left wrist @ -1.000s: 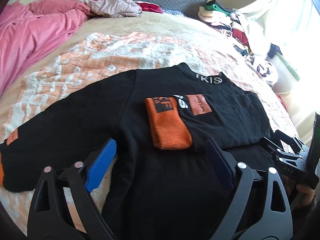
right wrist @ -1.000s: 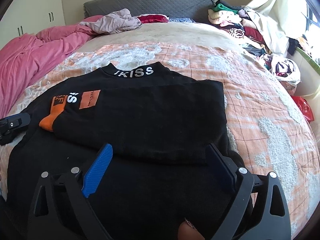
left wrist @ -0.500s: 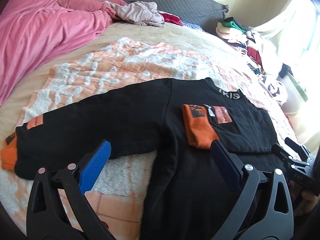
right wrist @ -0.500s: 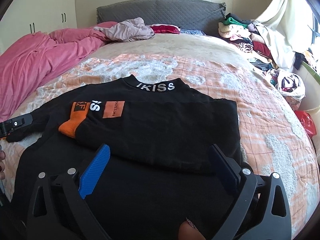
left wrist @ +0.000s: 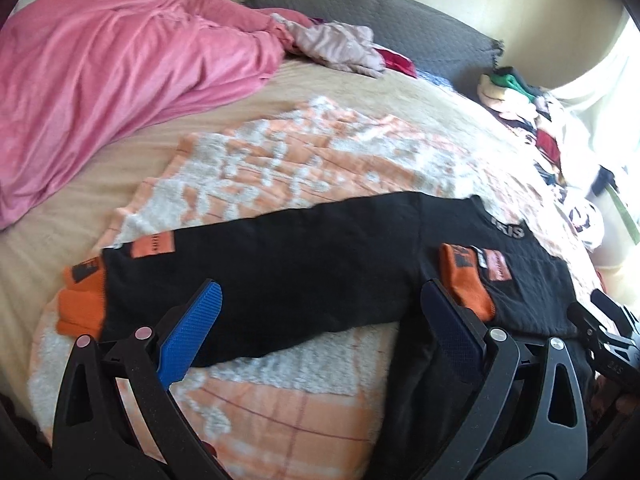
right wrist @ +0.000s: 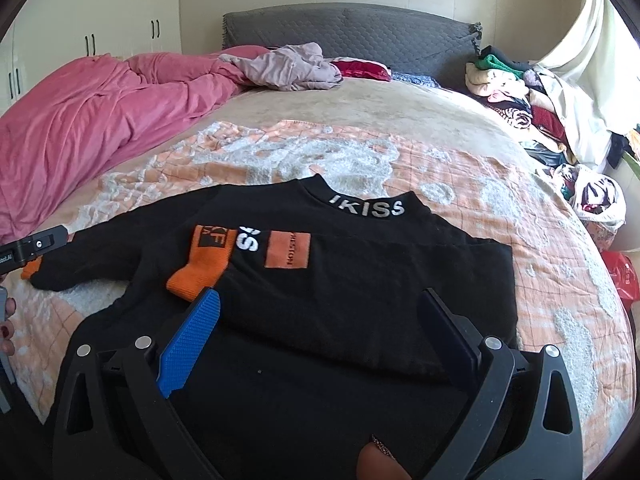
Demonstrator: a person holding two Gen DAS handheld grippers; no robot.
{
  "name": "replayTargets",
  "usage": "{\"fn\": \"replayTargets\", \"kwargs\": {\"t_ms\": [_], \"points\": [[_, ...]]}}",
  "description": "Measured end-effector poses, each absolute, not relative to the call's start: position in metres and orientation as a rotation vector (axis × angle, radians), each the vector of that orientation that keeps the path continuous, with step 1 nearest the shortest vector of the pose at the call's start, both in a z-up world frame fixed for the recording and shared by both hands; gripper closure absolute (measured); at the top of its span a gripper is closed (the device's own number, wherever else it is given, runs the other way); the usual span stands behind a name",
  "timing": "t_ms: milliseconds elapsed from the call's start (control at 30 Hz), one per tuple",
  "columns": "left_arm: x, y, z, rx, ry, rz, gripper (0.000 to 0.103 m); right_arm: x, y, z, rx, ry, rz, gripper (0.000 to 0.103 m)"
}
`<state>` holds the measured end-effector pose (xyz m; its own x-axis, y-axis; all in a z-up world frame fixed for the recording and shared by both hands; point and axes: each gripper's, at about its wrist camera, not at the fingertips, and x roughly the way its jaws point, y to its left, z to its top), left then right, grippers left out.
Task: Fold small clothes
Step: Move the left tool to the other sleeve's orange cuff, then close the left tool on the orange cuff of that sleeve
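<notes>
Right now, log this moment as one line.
left gripper: open, empty | right gripper: open, empty | black sweater: one sleeve folded in

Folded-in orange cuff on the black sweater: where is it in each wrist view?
Left wrist: orange cuff right of centre, just above the right jaw.
Right wrist: orange cuff left of centre, above the blue jaw.
Shared landmark: white collar lettering.
</notes>
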<state>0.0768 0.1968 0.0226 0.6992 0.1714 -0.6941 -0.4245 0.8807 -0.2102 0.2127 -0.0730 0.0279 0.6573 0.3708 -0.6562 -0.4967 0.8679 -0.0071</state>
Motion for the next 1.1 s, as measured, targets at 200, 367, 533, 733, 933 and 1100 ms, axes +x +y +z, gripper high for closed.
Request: {"fn": "replayTargets", "kwargs": {"t_ms": [200, 367, 533, 733, 933, 1100], "points": [[0.070, 0.217, 0.015, -0.456, 0.746, 0.424, 0.010, 0.210, -0.041, 0.034, -0.203, 0.699, 0.537, 0.005], [0.063, 0.225, 0.010, -0.524, 0.741, 0.460, 0.010, 0.209, -0.026, 0.036, -0.206, 0.706, 0.553, 0.005], [0.053, 0.234, 0.002, -0.561, 0.744, 0.508, 0.010, 0.206, -0.013, 0.037, -0.230, 0.712, 0.576, 0.005], [0.035, 0.246, -0.006, -0.622, 0.732, 0.548, 0.010, 0.199, 0.001, 0.034, -0.246, 0.714, 0.602, 0.005], [0.028, 0.253, -0.009, -0.627, 0.744, 0.561, 0.010, 0.189, 0.016, 0.030, -0.285, 0.718, 0.620, 0.005], [0.025, 0.261, -0.012, -0.631, 0.750, 0.588, 0.010, 0.182, 0.025, 0.031, -0.287, 0.718, 0.641, 0.005]]}}
